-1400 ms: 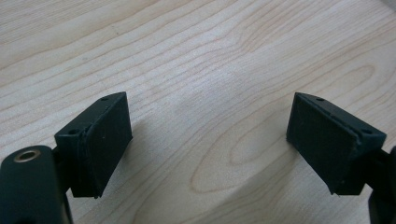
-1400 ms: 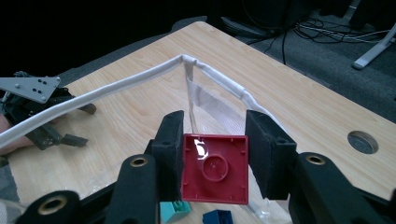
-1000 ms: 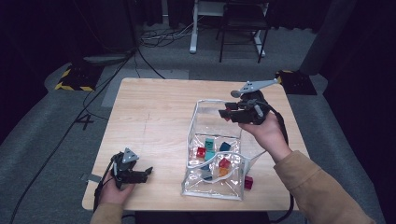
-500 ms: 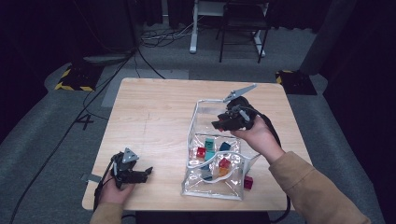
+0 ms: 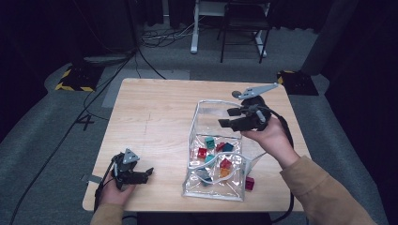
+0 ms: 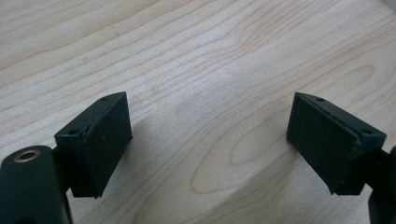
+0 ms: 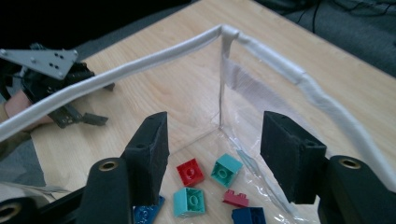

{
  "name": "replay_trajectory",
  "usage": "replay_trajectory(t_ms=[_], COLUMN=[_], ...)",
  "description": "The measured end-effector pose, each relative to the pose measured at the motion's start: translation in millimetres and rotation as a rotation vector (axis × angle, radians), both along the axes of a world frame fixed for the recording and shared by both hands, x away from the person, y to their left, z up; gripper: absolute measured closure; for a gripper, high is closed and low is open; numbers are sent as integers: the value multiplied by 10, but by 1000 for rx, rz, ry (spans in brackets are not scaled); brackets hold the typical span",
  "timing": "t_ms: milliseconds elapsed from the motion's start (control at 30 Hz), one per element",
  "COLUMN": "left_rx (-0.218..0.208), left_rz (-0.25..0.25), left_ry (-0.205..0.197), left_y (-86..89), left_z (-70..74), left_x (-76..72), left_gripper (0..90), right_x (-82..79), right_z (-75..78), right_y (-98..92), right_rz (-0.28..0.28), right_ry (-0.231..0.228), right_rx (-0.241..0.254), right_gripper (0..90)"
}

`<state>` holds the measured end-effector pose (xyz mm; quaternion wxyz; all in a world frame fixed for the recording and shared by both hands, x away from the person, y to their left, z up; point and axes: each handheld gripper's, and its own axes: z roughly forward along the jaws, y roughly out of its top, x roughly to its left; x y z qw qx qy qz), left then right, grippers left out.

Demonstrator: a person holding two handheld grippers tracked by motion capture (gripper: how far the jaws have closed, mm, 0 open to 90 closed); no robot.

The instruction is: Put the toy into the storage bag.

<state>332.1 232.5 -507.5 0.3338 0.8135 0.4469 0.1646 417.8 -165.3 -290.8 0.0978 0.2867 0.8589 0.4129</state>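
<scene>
A clear bag [image 5: 197, 117] with a white rim [image 7: 140, 67] stands open on the wooden table [image 5: 155, 117]. Several bricks lie in it, among them a red brick [image 7: 190, 171], a teal brick [image 7: 226, 170] and a blue brick [image 7: 250, 215]. My right gripper [image 5: 227, 117] hangs over the bag's far right side, pointing left and down into it. Its jaws have just been opening; they stand open [image 7: 215, 126] with nothing between them. My left gripper [image 5: 146, 174] rests on the table at the front left, open [image 6: 208, 126] over bare wood.
One dark red brick [image 5: 249, 183] lies on the table outside the bag, by its front right corner. Cables, a chair and a desk frame [image 5: 225, 28] stand on the floor beyond the far edge of the table.
The right gripper has shifted left from the bag's back right edge to above its opening, and its jaws stand wider apart. The left gripper has stayed put.
</scene>
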Motion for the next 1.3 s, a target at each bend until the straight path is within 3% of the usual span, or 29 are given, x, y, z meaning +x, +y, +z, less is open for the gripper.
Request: replay_trajectory(t_ms=[67, 433, 933, 1300], left_rx=[1, 3, 4, 6], left_rz=[-1, -12, -12, -12], left_ry=[-1, -1, 0, 0], left_y=[1, 8, 12, 13], left_z=[0, 2, 2, 4], left_x=[1, 13, 7, 6], left_gripper=[143, 143, 145, 145], right_x=[-58, -262, -382, -382], right_z=[87, 203, 167, 80], right_y=[-147, -579, -1289, -1618], right_rz=[-18, -75, -209, -287], right_ry=[-20, -81, -105, -97], right_rx=[30, 58, 63, 57], right_gripper=[420, 418, 416, 415])
